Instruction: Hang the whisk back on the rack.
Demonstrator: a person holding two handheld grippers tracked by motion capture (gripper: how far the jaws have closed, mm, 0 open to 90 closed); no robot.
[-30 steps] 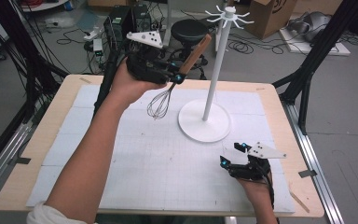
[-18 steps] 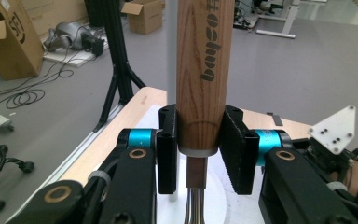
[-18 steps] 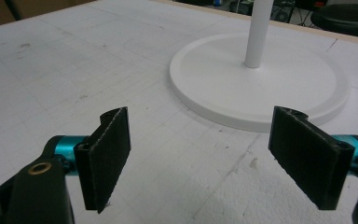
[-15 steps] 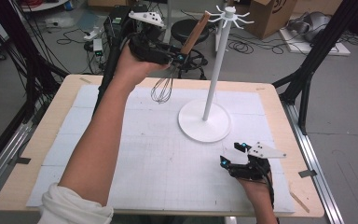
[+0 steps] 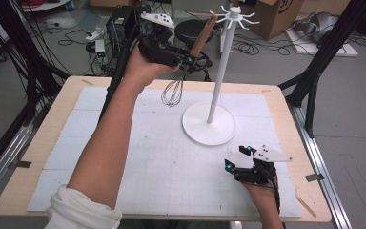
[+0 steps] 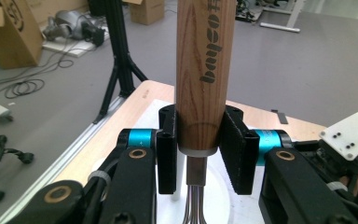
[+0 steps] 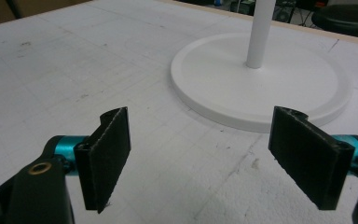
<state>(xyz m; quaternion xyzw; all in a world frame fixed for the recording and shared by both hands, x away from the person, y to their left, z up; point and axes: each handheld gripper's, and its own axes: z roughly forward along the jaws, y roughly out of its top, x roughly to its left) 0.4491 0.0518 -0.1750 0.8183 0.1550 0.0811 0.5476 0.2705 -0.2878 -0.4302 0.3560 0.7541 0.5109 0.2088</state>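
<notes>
The white stand, pole and round base, occupies the tabletop right of centre. Left and near areas lie open. The hook crown blocks passage overhead.

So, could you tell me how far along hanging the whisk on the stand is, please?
Done: the whisk is off the table, the left gripper clamped on its wooden handle. In hand: it is held tilted in the air beside the white stand, handle end near the top hooks. Left: hooking it on and letting go. The right gripper rests open on the mat.
</notes>
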